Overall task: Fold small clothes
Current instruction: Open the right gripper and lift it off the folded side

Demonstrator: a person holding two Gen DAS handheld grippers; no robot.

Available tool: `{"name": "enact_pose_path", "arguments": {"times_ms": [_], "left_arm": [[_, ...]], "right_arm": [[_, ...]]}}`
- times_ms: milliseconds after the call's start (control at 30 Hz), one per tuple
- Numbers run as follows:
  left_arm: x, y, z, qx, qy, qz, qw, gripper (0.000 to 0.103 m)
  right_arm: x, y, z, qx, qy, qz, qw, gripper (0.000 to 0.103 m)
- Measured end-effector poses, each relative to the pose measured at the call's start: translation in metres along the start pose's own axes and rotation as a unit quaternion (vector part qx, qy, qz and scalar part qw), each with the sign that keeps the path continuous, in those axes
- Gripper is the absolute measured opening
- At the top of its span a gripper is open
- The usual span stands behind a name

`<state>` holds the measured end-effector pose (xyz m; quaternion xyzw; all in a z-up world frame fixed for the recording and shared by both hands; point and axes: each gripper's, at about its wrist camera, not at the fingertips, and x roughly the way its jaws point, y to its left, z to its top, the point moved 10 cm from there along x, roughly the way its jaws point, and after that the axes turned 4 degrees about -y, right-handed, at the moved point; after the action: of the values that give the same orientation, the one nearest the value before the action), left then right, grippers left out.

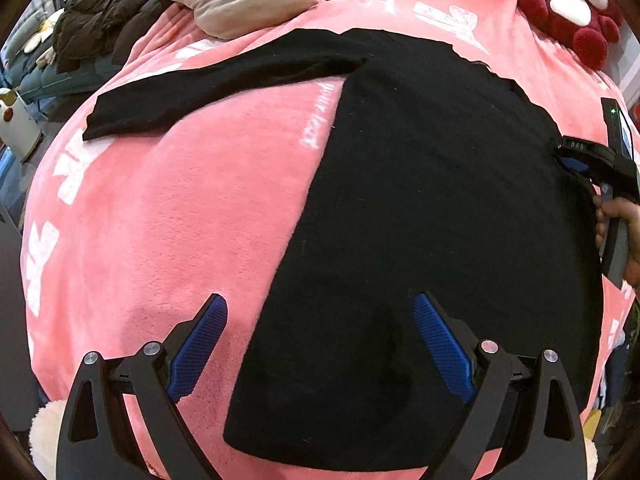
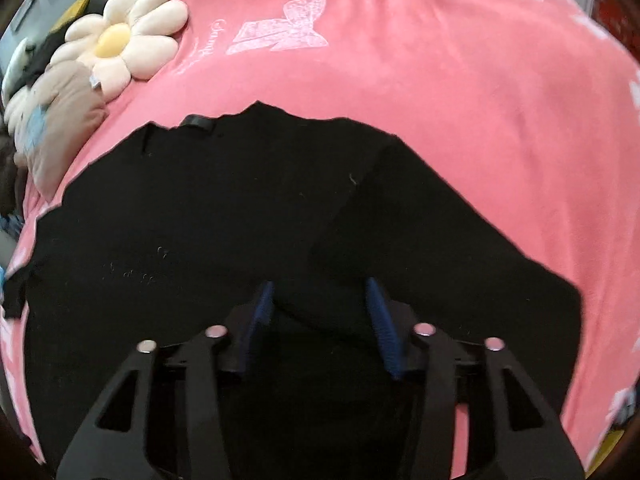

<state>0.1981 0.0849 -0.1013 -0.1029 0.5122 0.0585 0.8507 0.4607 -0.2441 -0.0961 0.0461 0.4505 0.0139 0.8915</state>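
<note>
Now we see the black sweater (image 1: 420, 200) spread flat on the pink blanket (image 1: 180, 220); our left gripper (image 1: 320, 308) hovers with jaws wide open, and our right gripper (image 2: 320, 286) has jaws apart over a fold.

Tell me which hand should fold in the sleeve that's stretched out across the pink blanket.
Left. The outstretched sleeve lies on the left side of the black top, and the left gripper is open and empty near that edge. The right gripper is low over the opposite sleeve.
</note>
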Motion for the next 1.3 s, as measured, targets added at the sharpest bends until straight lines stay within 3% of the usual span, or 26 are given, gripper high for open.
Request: {"name": "enact_pose_path", "arguments": {"times_ms": [33, 133, 200, 267, 400, 467, 500, 600, 700, 800, 933, 1033, 1133, 1300], "left_arm": [[0.000, -0.001, 0.000, 0.003, 0.001, 0.000, 1.0000, 0.092], [0.003, 0.000, 0.000, 0.007, 0.001, 0.000, 1.0000, 0.092], [0.005, 0.001, 0.001, 0.009, 0.000, 0.001, 1.0000, 0.092], [0.007, 0.001, 0.000, 0.008, 0.000, 0.000, 1.0000, 0.092], [0.005, 0.003, -0.001, -0.002, 0.002, 0.000, 1.0000, 0.092], [0.001, 0.003, -0.001, -0.005, 0.001, -0.001, 1.0000, 0.092], [0.000, 0.003, -0.002, -0.005, 0.000, -0.001, 1.0000, 0.092], [-0.001, 0.006, -0.002, 0.000, 0.002, -0.003, 1.0000, 0.092], [0.000, 0.013, 0.002, -0.009, -0.001, -0.011, 0.9999, 0.092], [0.003, 0.024, 0.006, -0.035, -0.001, -0.021, 0.9992, 0.092], [0.005, 0.026, 0.013, -0.041, -0.006, -0.022, 0.9989, 0.092], [0.002, 0.020, 0.021, -0.040, -0.018, -0.029, 0.9986, 0.092], [0.007, 0.000, 0.043, -0.049, -0.019, -0.051, 0.9973, 0.092], [0.029, -0.051, 0.115, -0.077, -0.026, -0.103, 0.9914, 0.092]], "right_arm": [[-0.006, -0.005, 0.005, 0.014, -0.004, 0.006, 1.000, 0.004], [-0.048, 0.001, 0.045, 0.040, -0.071, 0.035, 0.996, 0.004], [-0.077, 0.031, 0.069, 0.026, -0.104, 0.076, 0.991, 0.004], [-0.096, 0.086, 0.084, -0.012, -0.119, 0.128, 0.985, 0.004], [-0.075, 0.191, 0.061, -0.079, -0.080, 0.198, 0.974, 0.004], [-0.040, 0.236, 0.023, -0.117, -0.030, 0.207, 0.971, 0.009], [-0.017, 0.253, -0.004, -0.143, 0.010, 0.202, 0.969, 0.010], [-0.002, 0.260, -0.038, -0.159, 0.030, 0.186, 0.969, 0.010], [-0.033, 0.235, -0.037, -0.135, -0.006, 0.181, 0.974, 0.013], [-0.066, 0.179, -0.028, -0.118, -0.052, 0.124, 0.984, 0.048], [-0.082, 0.053, -0.029, -0.021, -0.059, 0.032, 0.998, 0.049], [-0.083, -0.022, -0.047, 0.058, -0.045, -0.008, 0.997, 0.050], [-0.080, -0.057, -0.064, 0.103, -0.025, -0.001, 0.994, 0.050], [-0.064, -0.049, -0.071, 0.112, -0.024, 0.024, 0.993, 0.050]]}}
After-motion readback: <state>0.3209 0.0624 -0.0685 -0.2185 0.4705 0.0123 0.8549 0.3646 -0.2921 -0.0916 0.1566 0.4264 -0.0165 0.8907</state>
